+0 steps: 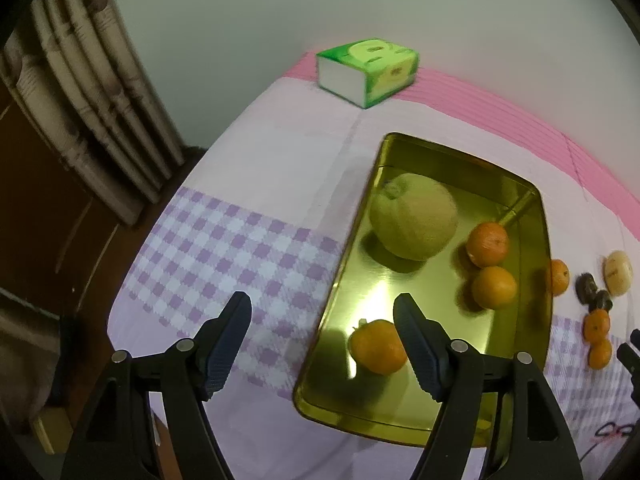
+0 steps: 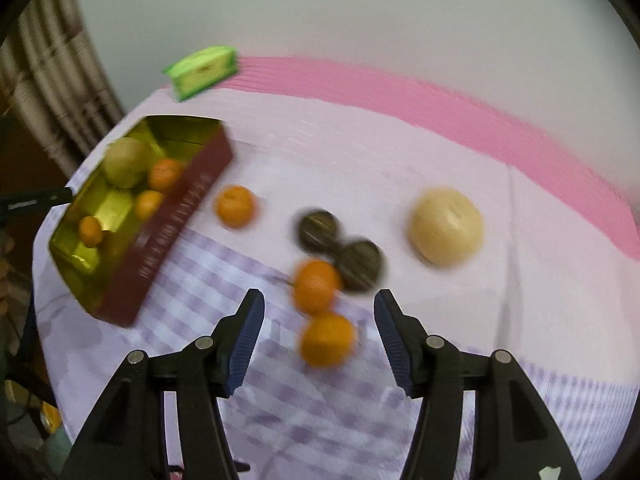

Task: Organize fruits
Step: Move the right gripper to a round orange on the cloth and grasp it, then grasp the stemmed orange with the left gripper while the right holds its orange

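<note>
Orange fruit [image 2: 327, 339] lies on the cloth [image 2: 460, 184] just ahead of your right gripper [image 2: 319, 307], between its wide, empty jaws. Your left gripper [image 1: 322, 311], also wide and empty, hovers over the tray [image 1: 520, 200]. Only the right view shows the tray's red wall.

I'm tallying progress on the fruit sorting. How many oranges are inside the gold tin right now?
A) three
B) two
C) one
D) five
A: the left wrist view shows three oranges inside the gold tin, one near the front and two side by side toward the right wall, next to a large green fruit; the other oranges lie outside on the cloth.
</note>
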Tool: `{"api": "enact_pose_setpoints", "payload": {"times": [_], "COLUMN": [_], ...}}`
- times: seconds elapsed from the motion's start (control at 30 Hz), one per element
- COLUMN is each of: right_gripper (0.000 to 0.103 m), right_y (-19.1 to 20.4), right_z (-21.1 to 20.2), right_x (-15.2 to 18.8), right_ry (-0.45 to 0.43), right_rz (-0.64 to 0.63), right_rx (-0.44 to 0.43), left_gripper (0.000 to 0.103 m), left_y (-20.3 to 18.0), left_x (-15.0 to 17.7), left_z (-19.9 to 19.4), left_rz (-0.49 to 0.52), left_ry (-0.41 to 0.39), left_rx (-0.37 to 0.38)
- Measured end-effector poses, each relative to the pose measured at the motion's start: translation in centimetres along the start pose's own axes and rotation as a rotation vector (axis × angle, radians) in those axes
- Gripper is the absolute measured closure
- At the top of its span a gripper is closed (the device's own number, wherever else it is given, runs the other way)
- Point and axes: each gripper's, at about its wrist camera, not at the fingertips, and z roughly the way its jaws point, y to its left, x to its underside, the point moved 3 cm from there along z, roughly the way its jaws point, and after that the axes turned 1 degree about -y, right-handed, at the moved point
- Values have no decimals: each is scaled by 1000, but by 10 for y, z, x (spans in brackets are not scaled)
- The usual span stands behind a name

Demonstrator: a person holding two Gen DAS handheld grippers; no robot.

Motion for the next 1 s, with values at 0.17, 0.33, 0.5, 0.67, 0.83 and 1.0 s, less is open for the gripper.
{"api": "enact_pose_setpoints", "payload": {"times": [0.17,0.33,0.5,0.67,0.83,1.0], "right_gripper": [48,48,50,59,66,66], "right_y": [-10,0,14,22,27,29], "right_z": [8,21,36,45,51,49], "right_x": [18,23,22,19,18,19], "right_ry": [28,43,54,53,47,33], "right_rz": [53,64,57,59,59,52], "right_rx": [-12,-43,-61,-73,-73,-62], "left_gripper": [28,25,24,24,24,24], "left_y": [-18,-38,-57,-82,-110,-144], "left_x": [3,6,12,19,27,32], "left_z": [-6,-13,-16,-20,-22,-24], "left_rz": [71,146,210,282,340,385], "left_ry": [-25,-53,-55,-52,-41,-25], "left_rx": [19,40,48,65,88,139]}}
